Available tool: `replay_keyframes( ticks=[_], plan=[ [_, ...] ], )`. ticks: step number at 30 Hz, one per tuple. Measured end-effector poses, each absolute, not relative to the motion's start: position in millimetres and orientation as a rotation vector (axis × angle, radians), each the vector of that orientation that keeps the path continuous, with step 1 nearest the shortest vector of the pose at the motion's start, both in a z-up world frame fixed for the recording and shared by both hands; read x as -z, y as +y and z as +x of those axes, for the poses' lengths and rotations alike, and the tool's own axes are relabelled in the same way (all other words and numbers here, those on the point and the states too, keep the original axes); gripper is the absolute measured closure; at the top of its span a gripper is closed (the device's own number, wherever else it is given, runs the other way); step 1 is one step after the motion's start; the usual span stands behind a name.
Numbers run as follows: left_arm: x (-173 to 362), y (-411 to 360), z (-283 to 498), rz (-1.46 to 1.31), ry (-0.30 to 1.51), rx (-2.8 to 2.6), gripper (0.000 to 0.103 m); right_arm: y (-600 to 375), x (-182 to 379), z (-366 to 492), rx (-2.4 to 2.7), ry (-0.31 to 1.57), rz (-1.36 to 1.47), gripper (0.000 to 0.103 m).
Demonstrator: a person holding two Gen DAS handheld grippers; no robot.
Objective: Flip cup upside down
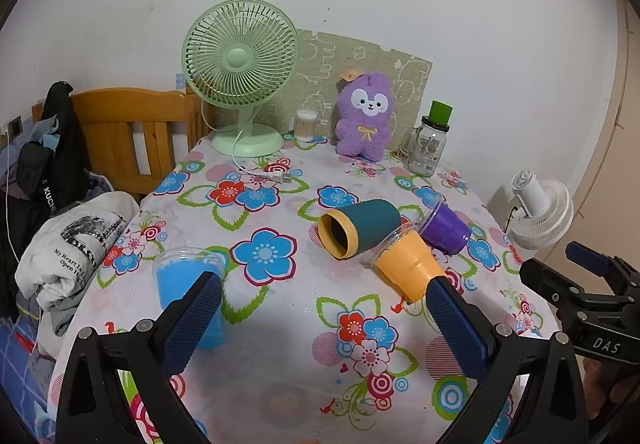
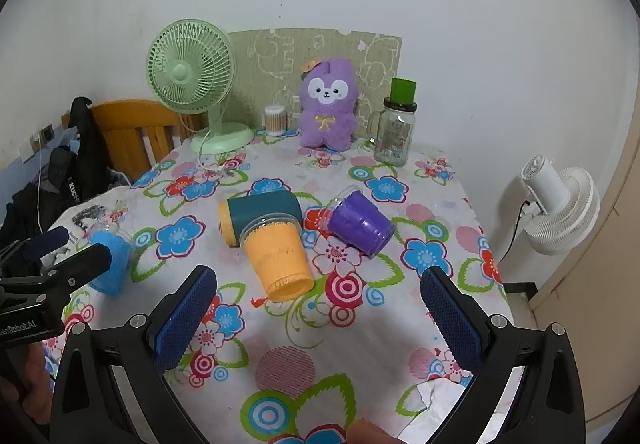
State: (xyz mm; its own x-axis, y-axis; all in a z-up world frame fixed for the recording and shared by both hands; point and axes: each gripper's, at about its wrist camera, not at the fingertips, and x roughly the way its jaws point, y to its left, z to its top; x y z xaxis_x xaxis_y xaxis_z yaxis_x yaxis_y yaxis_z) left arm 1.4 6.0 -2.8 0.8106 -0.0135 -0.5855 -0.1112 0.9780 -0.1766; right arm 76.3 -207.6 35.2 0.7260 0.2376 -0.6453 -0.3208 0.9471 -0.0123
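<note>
Several cups sit on the floral table. A blue cup stands upright at the left, partly behind my left gripper's left finger. A teal cup with a yellow rim lies on its side, mouth facing left. An orange cup lies tilted against it. A purple cup lies on its side to the right. My left gripper is open and empty above the table's near part. My right gripper is open and empty, just in front of the orange cup.
A green desk fan, a cotton swab jar, a purple plush toy and a glass jar with a green lid stand along the back wall. A wooden chair and clothes are at the left. A white fan stands at the right.
</note>
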Motion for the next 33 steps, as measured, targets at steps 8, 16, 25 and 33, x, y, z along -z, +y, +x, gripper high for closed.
replay_keyframes(
  ticks=[8, 16, 25, 33],
  plan=[
    [7, 7, 3, -0.211, 0.638, -0.046, 0.0, -206, -34, 75, -0.314, 0.693, -0.139, 0.0],
    [9, 8, 1, -0.212, 0.637, -0.048, 0.0, -206, -33, 77, -0.314, 0.7, -0.138, 0.0],
    [12, 9, 4, -0.222, 0.652, -0.047, 0.0, -204, -32, 78, -0.318, 0.7, -0.143, 0.0],
    [16, 14, 7, -0.242, 0.668, -0.046, 0.0, -200, -29, 82, -0.32, 0.714, -0.154, 0.0]
  ],
)
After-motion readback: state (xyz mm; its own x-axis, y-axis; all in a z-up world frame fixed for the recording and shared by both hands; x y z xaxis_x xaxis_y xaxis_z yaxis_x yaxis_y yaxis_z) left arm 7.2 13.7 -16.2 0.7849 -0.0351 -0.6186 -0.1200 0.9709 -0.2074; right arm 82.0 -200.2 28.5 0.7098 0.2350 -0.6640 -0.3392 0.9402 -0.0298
